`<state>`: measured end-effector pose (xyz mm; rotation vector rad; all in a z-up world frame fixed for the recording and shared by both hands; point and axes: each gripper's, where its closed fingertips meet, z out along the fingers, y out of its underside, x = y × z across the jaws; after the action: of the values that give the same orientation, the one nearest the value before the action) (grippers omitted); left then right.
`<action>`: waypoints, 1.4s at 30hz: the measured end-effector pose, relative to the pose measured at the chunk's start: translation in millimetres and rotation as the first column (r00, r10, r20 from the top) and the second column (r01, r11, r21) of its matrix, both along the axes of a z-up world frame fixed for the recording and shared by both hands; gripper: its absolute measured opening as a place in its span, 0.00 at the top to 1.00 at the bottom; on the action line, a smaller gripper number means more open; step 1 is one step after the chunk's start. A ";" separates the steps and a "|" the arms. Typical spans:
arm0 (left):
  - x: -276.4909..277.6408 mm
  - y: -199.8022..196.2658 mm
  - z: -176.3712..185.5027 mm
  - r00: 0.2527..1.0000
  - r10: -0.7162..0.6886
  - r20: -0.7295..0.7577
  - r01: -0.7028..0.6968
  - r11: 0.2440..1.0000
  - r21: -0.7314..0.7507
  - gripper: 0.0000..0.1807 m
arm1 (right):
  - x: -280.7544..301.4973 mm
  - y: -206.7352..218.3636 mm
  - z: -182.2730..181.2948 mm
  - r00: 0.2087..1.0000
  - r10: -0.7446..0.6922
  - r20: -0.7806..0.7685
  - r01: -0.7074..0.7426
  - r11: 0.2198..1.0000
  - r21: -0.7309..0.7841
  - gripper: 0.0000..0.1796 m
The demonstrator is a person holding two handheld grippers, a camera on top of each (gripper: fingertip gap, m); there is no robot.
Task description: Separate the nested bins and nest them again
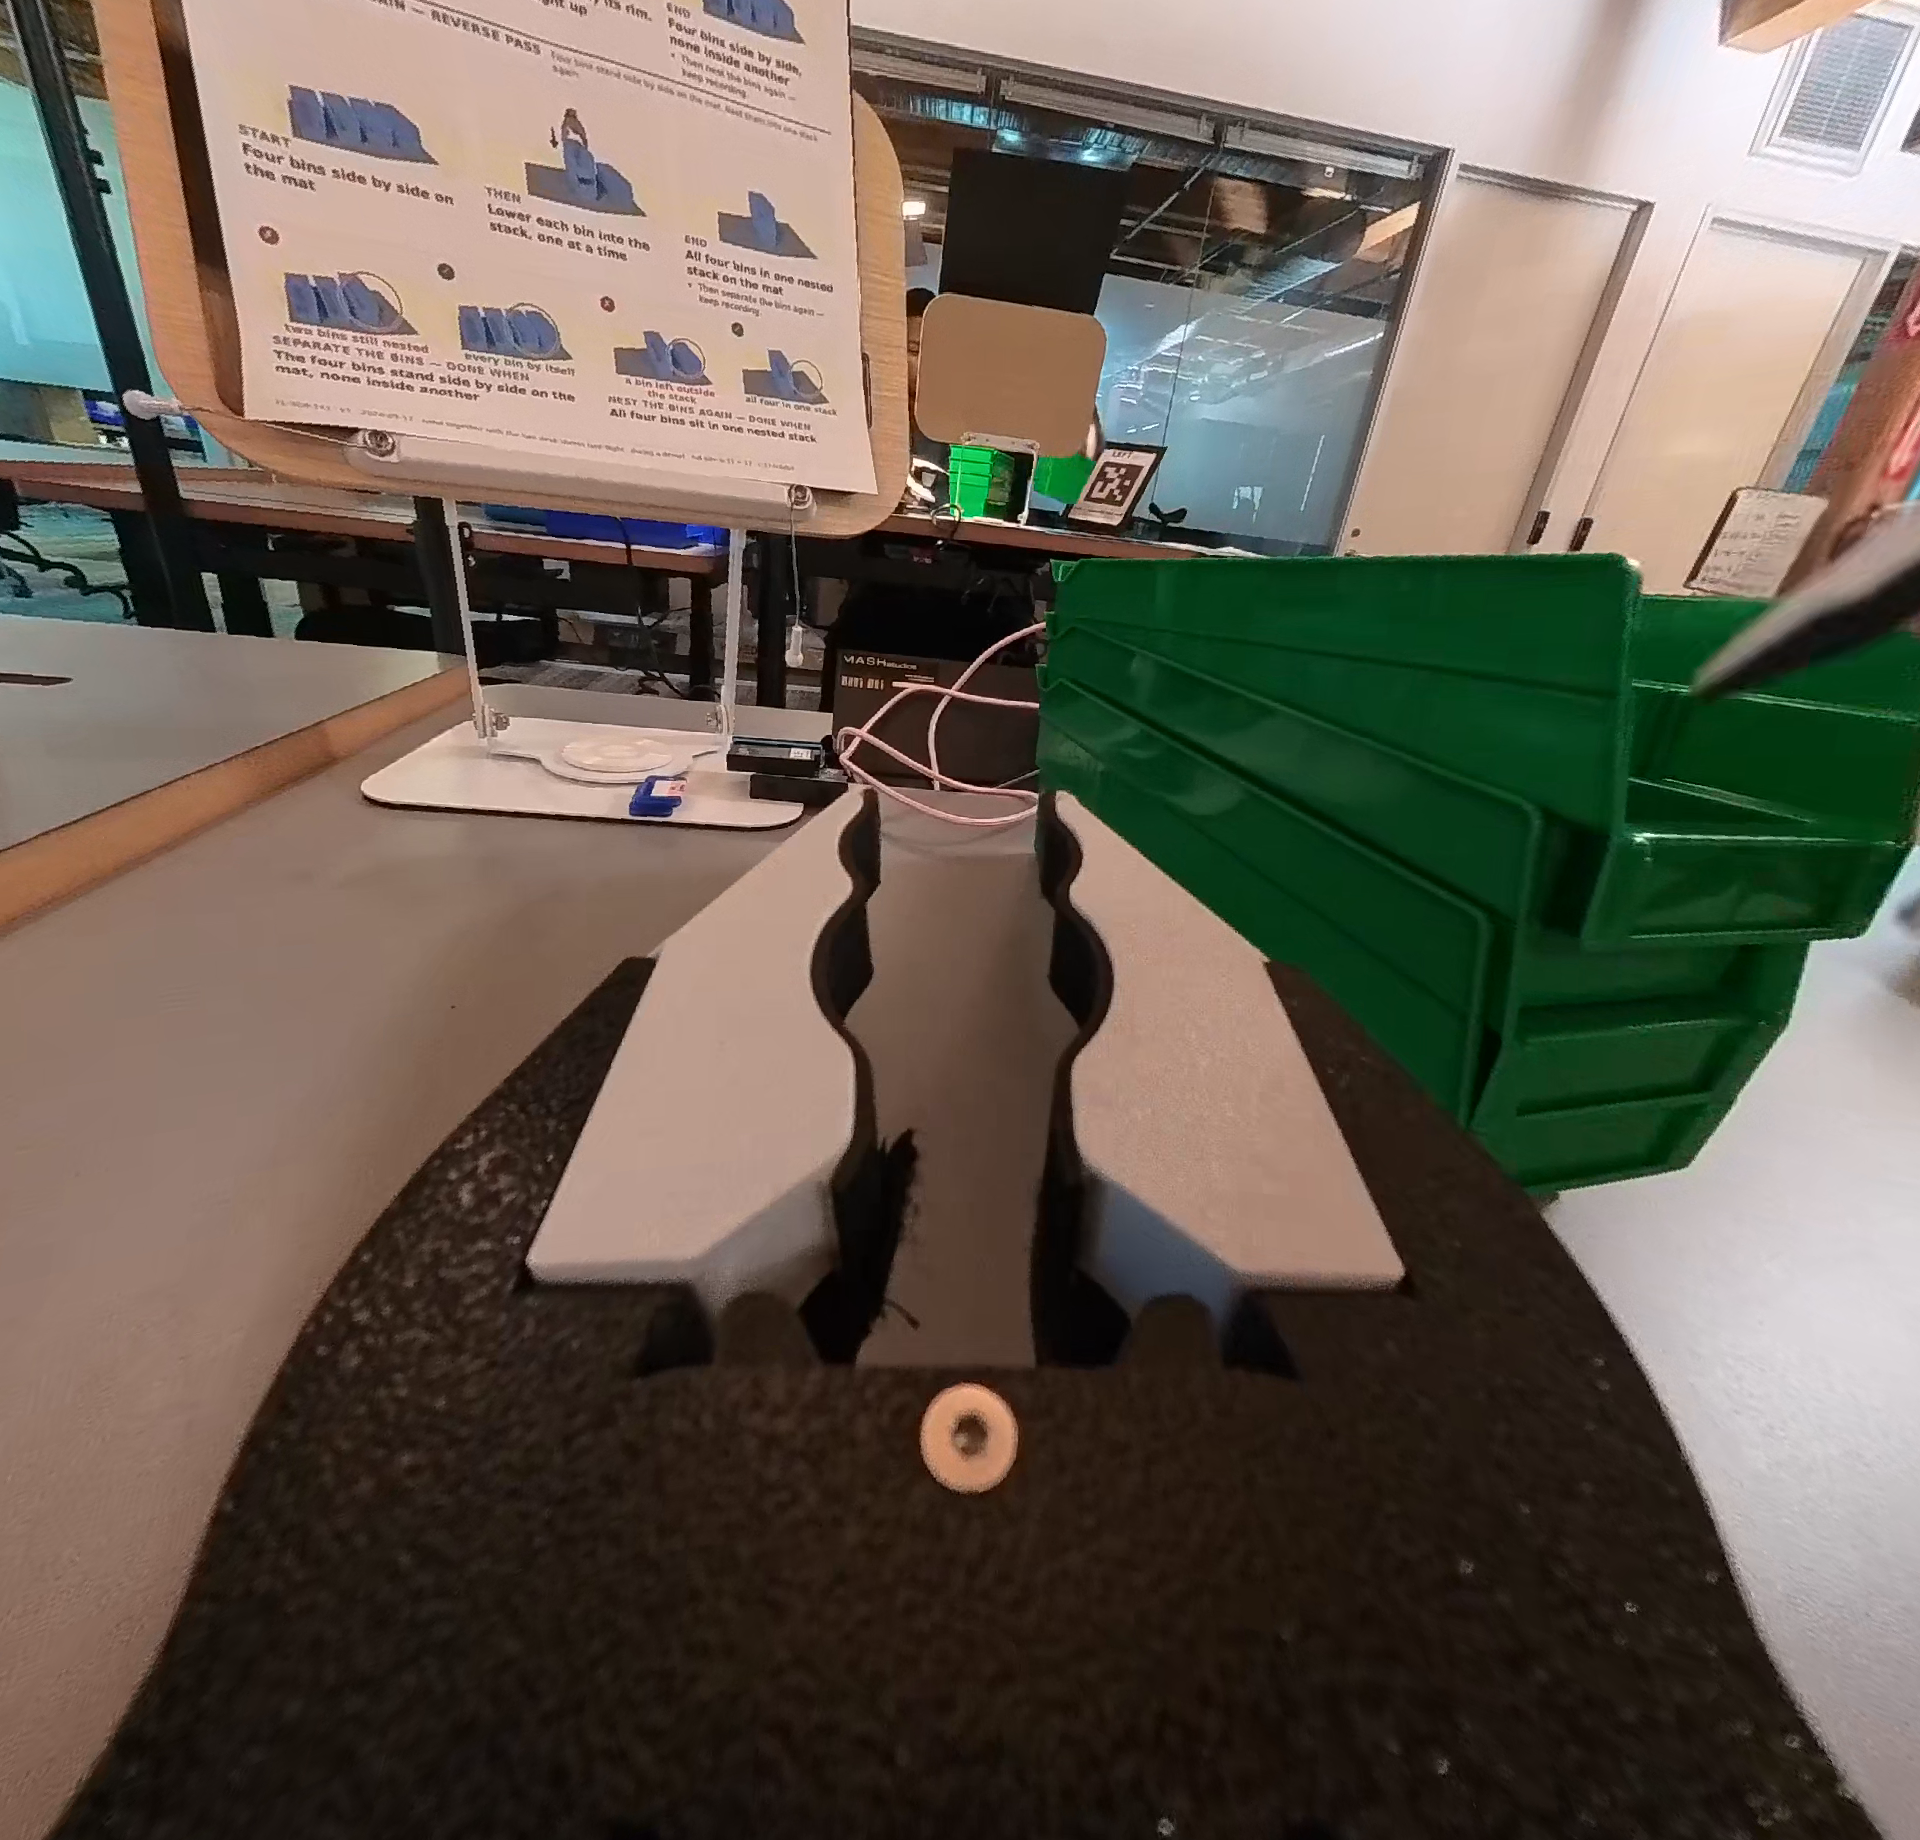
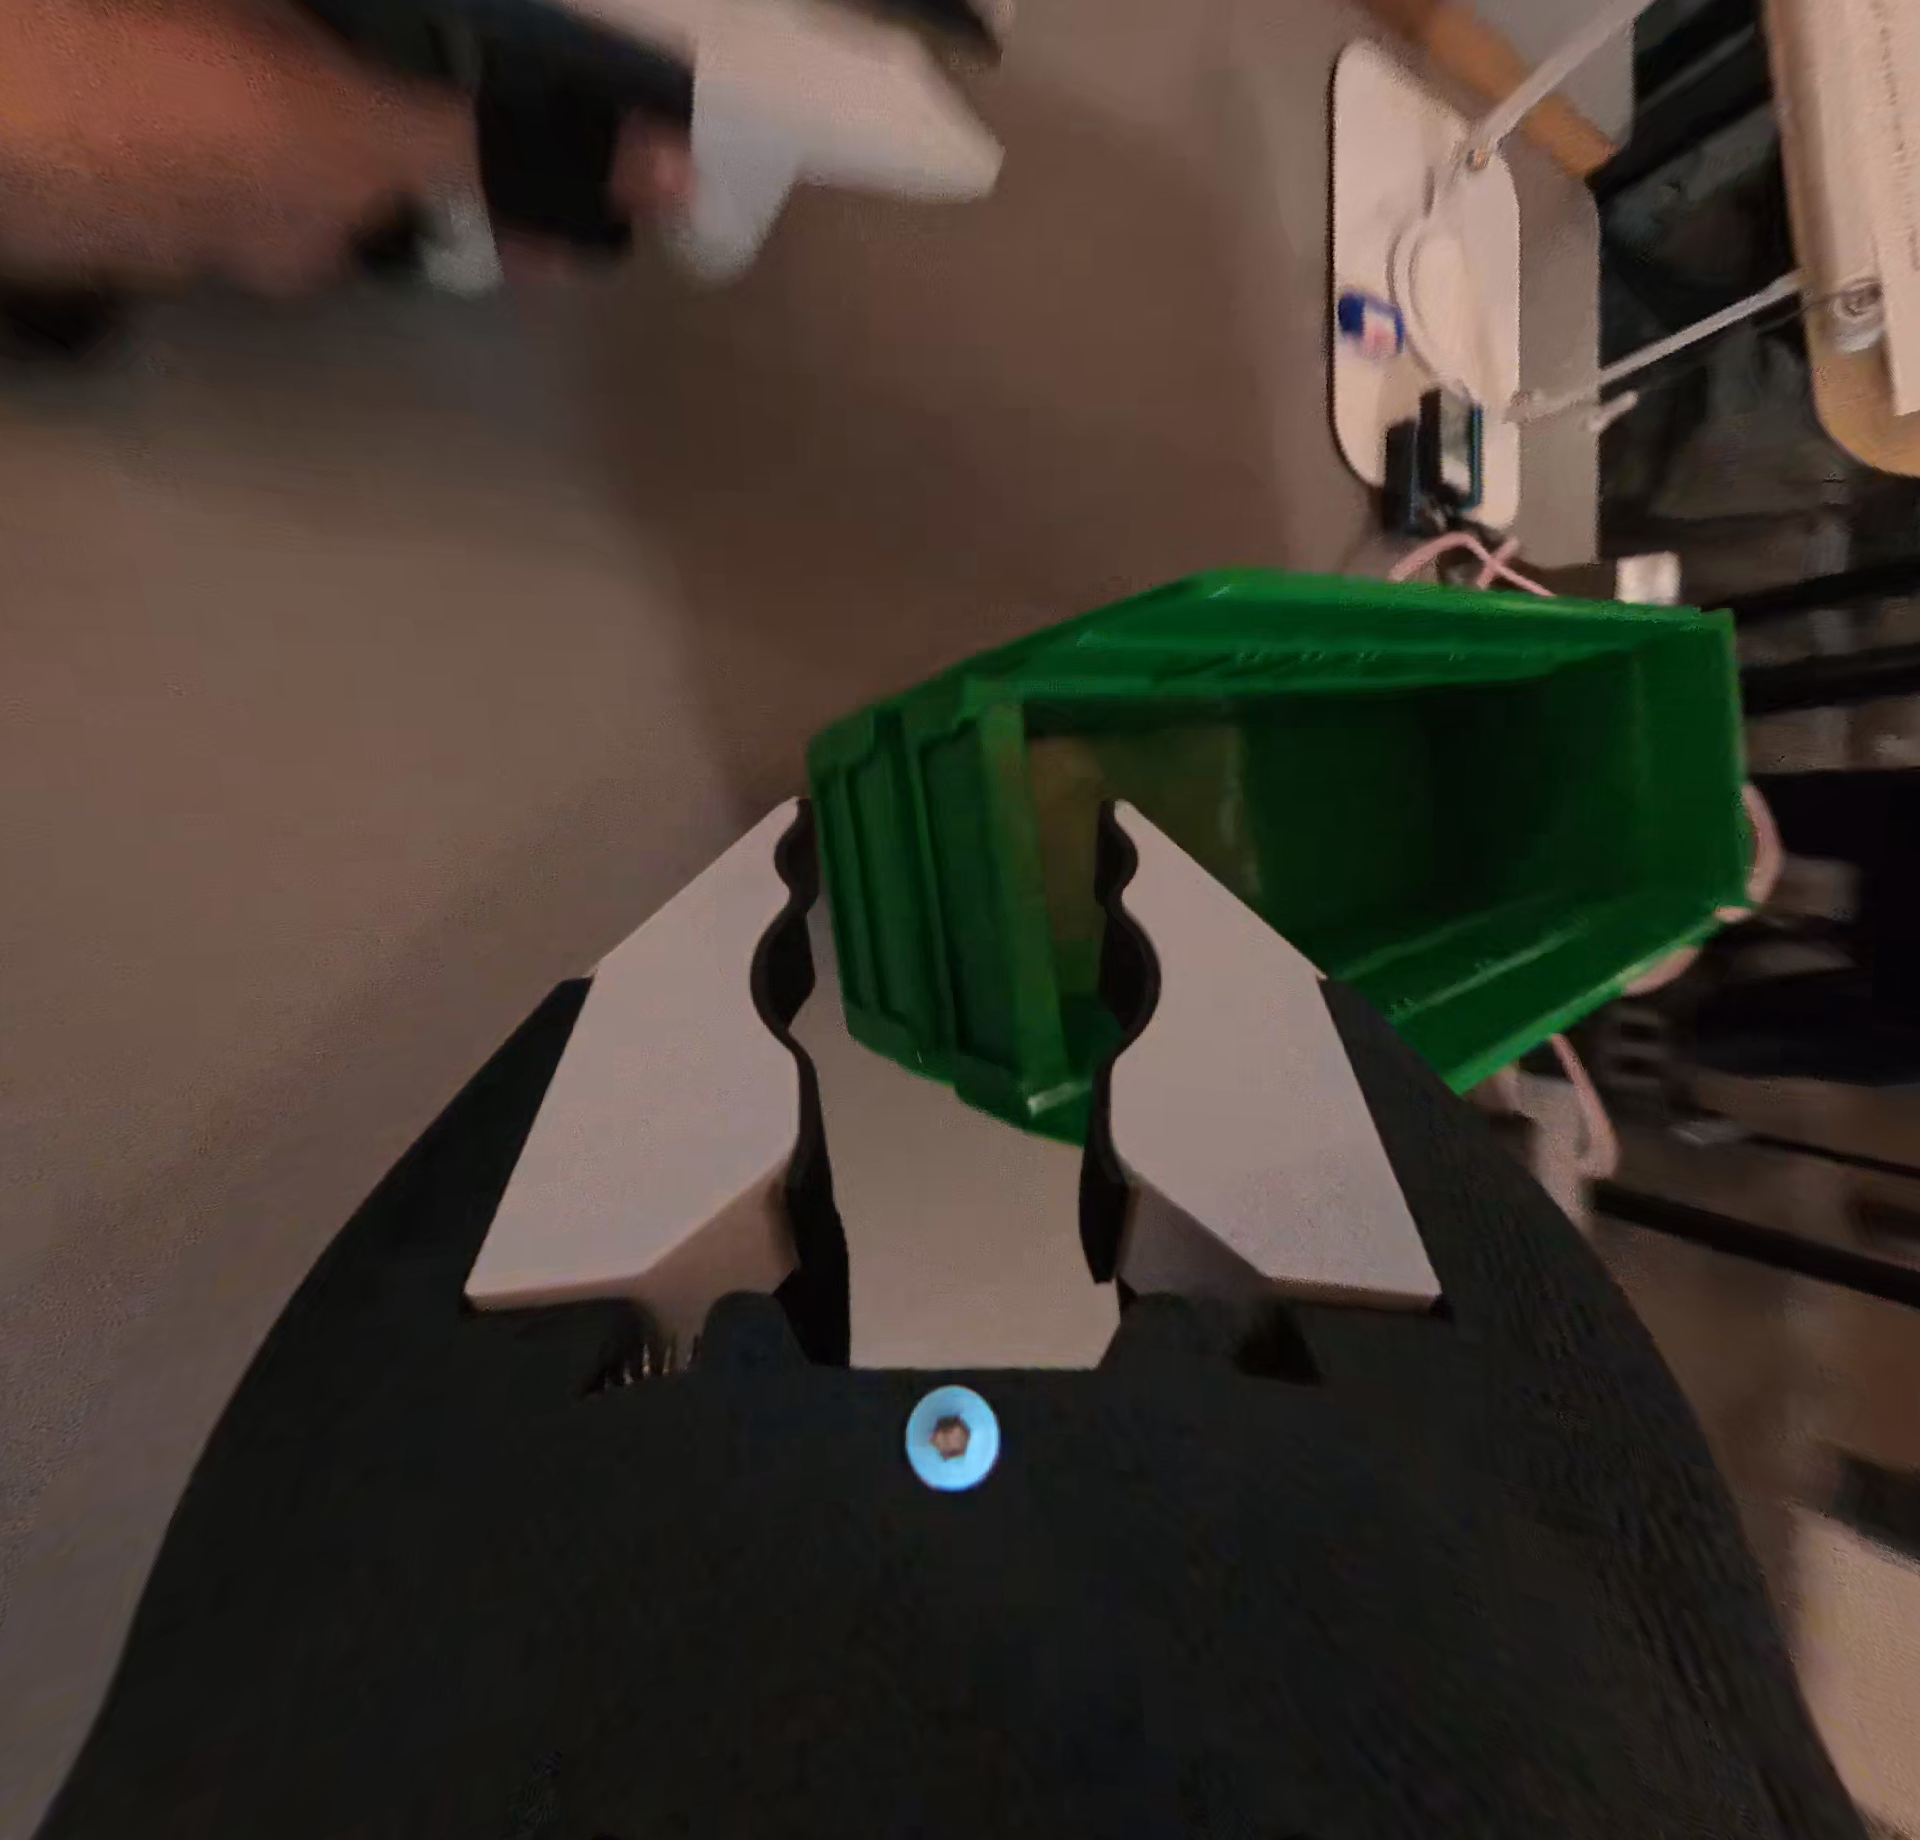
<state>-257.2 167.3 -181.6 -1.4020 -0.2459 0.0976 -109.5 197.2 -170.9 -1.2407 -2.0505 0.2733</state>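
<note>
Left wrist view has the left gripper low over the grey table, fingers spread with nothing between them, and the stack of nested green bins just off to its right. The right gripper is also spread, straddling the stack's front lip, not quite pinching it.

walls: white | table: grey (wood-edged) | window: wide, dark-framed | doors: pale
</note>
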 end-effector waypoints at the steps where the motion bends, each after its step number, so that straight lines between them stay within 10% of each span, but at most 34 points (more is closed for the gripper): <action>1: 0.2 0.4 -0.7 1.000 -0.001 -0.001 0.001 1.000 -0.004 0.84 | 4.9 3.6 -10.9 0.999 -0.007 0.050 0.002 0.995 0.100 0.72; 5: 2.3 1.5 -2.0 1.000 -0.002 -0.013 0.002 1.000 -0.014 0.84 | 7.3 22.1 -25.3 0.993 -0.052 0.109 0.013 0.942 0.336 0.85; 23: 7.6 3.4 -4.3 0.999 -0.011 -0.031 0.010 0.999 -0.032 0.84 | -5.8 22.1 -22.6 0.997 -0.002 -0.078 0.047 0.816 0.576 0.85; 28: 8.2 3.4 -4.0 0.999 -0.012 -0.034 0.011 0.999 -0.031 0.84 | -9.8 29.9 -3.0 0.976 0.026 -0.215 0.151 0.631 0.761 0.87; 42: 9.4 4.6 -5.4 0.999 -0.014 -0.038 0.012 0.999 -0.039 0.84 | -16.7 35.6 -19.7 0.973 -0.002 -0.230 0.170 0.678 0.715 0.87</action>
<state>-247.8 171.9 -187.0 -1.4385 -0.2037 0.1190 -126.2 232.8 -190.6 -0.7439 -1.6298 -0.4302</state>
